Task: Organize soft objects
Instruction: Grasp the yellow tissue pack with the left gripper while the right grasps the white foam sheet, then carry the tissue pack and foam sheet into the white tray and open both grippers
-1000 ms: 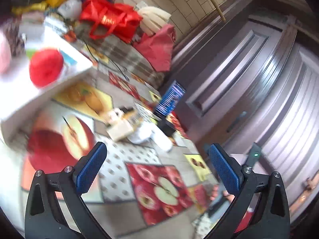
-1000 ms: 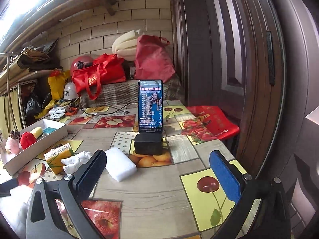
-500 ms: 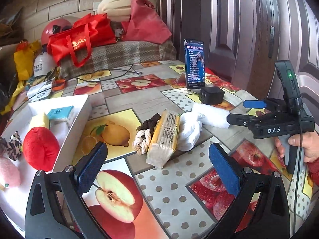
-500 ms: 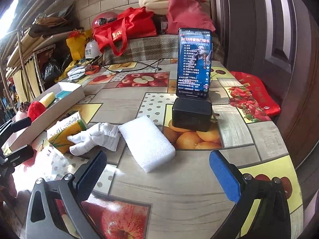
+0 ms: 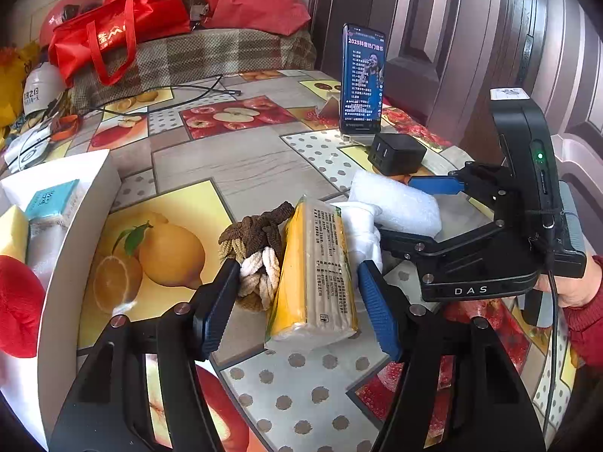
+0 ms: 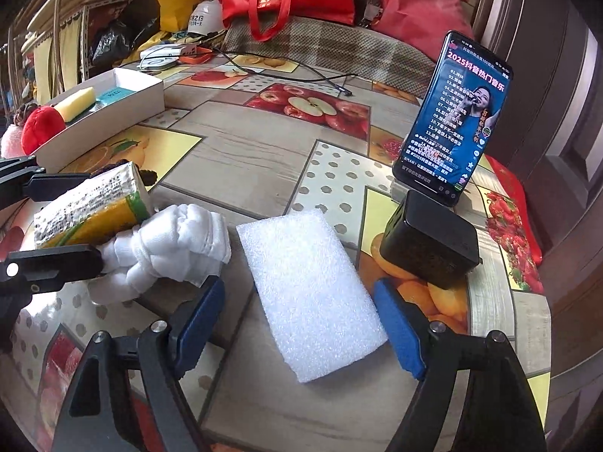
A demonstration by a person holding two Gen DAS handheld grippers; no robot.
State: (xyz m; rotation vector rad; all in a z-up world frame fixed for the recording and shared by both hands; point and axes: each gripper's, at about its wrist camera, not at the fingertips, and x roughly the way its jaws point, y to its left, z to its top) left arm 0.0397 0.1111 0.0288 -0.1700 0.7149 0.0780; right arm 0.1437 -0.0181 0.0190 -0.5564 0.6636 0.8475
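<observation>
A yellow tissue pack (image 5: 316, 271) lies on the table between the open fingers of my left gripper (image 5: 297, 305), untouched. A brown-and-white knotted rope toy (image 5: 256, 248) lies against its left side, a white glove (image 5: 360, 233) against its right. A white foam block (image 6: 309, 301) lies between the open fingers of my right gripper (image 6: 301, 324), apart from both pads. The glove (image 6: 169, 252) and tissue pack (image 6: 90, 203) lie left of it. A white box (image 5: 75, 241) at the left holds a red plush (image 5: 19, 305), a yellow sponge and a blue pack.
A phone (image 6: 456, 116) stands on a black cube (image 6: 429, 248) at the right. Red bags (image 5: 120, 34), a helmet and a cable lie at the back. A dark door (image 5: 471, 37) stands at the right. The right gripper body (image 5: 490, 233) is close beside the left one.
Both grippers have come down and forward to the table. The left now straddles the tissue pack, the right straddles the foam block. Both sets of fingers have narrowed but stay open.
</observation>
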